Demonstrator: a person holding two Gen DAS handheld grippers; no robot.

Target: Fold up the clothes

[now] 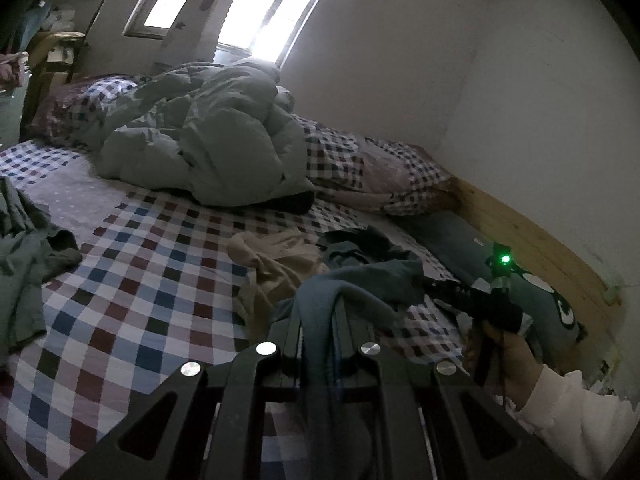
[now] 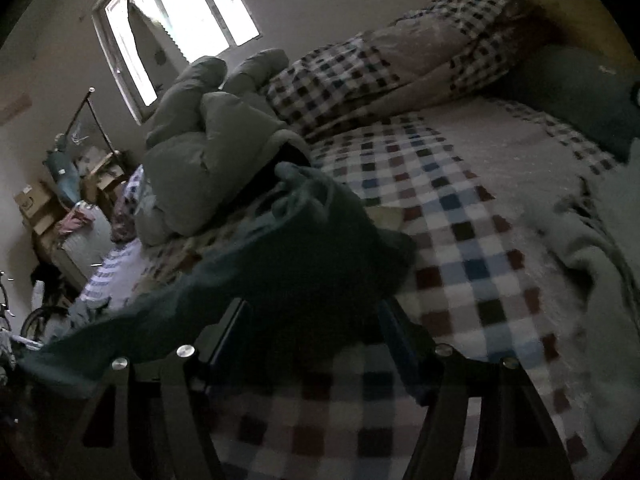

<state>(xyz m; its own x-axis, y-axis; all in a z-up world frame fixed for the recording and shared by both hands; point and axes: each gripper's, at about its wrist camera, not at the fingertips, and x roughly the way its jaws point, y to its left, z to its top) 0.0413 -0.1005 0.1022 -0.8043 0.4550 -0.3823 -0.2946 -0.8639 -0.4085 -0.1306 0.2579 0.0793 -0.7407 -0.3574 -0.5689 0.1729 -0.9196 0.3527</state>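
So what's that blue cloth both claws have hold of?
The blue cloth looks like a soft, dull teal garment, rumpled and unfolded. The left claw is shut on a bunched fold that drapes over its fingers. The cloth stretches across to the right claw, which pinches its other end. It hangs just above the checked sheet, beside a cream garment.
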